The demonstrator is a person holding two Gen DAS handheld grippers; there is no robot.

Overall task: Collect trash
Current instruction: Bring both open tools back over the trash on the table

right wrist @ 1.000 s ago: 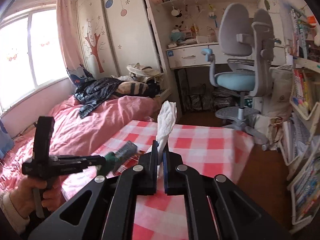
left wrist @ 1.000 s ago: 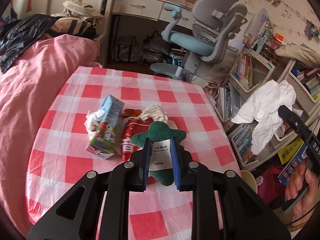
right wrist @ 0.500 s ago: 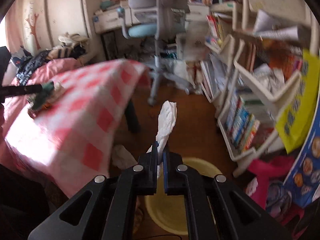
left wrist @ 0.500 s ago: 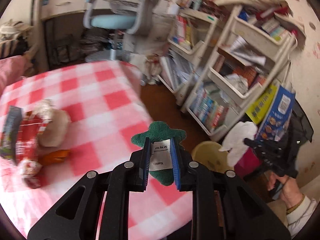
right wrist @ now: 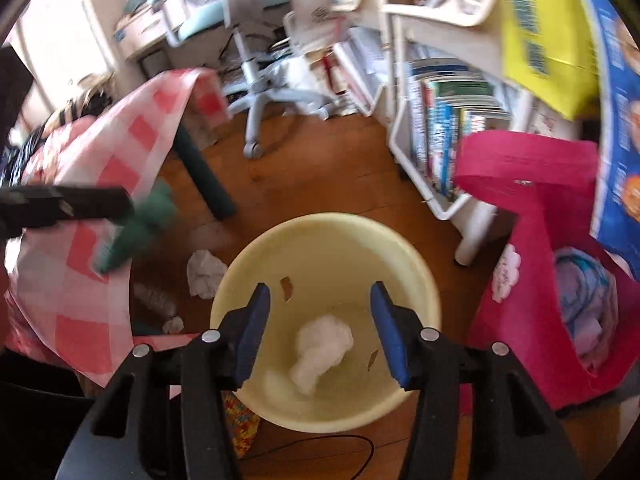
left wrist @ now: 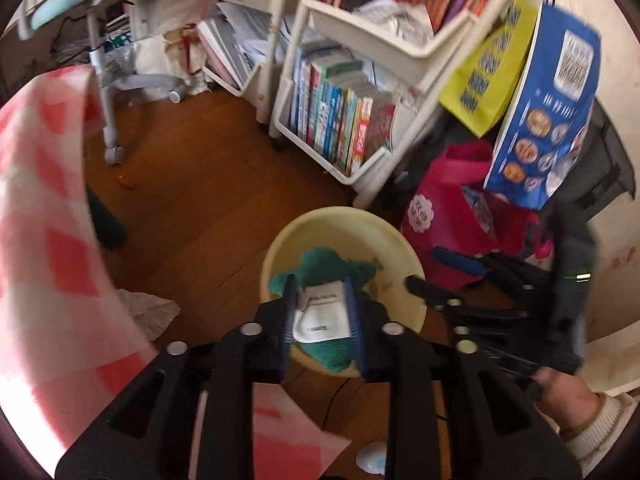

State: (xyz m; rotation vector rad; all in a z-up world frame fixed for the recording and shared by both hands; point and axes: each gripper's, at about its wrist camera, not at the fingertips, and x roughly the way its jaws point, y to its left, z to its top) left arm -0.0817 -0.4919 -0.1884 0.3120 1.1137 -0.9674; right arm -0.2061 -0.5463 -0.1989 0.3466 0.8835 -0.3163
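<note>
Green plush toy (left wrist: 320, 268) seen between opening left claw (left wrist: 322, 312) pads above yellow bin (right wrist: 320, 240). Right claw (right wrist: 320, 330) opening, empty; white tissue (right wrist: 322, 340) lying inside bin.

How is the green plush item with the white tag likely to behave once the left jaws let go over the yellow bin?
The green plush item looks soft and fuzzy, so it probably squashes rather than resists. It likely weighs little for its bulk and should drop without bouncing much. With the left gripper opening over the yellow bin, its fabric and tag might cling briefly to a pad.
</note>
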